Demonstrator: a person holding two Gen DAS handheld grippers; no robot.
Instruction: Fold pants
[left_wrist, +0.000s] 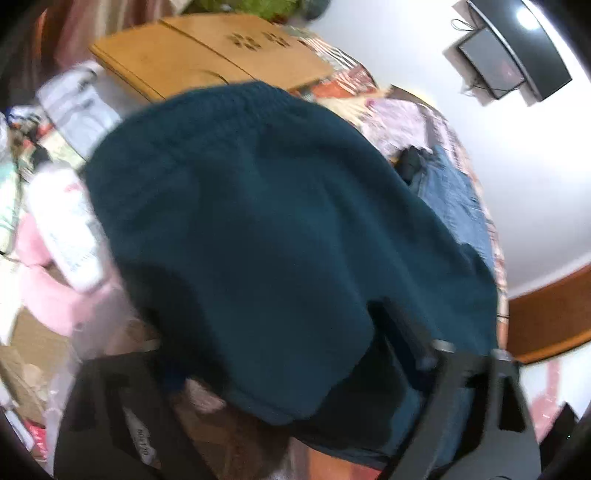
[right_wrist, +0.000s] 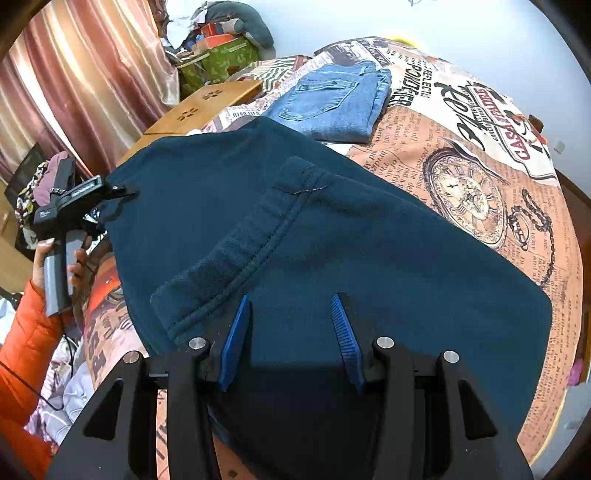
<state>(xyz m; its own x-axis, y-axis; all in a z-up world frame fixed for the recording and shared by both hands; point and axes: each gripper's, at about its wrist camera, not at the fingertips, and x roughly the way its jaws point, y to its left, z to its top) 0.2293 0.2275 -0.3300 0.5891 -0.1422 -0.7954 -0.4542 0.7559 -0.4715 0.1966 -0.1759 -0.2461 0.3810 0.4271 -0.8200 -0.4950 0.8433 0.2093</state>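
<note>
Dark teal pants (right_wrist: 332, 240) lie spread on the newspaper-print bed sheet (right_wrist: 480, 166), with the waistband end folded over on top. My right gripper (right_wrist: 291, 297) hovers over their near part, its blue pads apart and nothing pinched between them. My left gripper (right_wrist: 118, 192), held by a hand in an orange sleeve, is at the pants' far left edge. In the blurred left wrist view the pants (left_wrist: 258, 203) fill the middle. There the left gripper (left_wrist: 266, 325) has its jaws wide apart with fabric draped between them, one finger partly hidden under the cloth.
Folded blue jeans (right_wrist: 332, 103) lie on the sheet beyond the pants. A wooden board (right_wrist: 207, 107) rests at the bed's far left edge, with curtains (right_wrist: 74, 92) and piled clutter behind it. Pink and white items (left_wrist: 55, 258) crowd the floor beside the bed.
</note>
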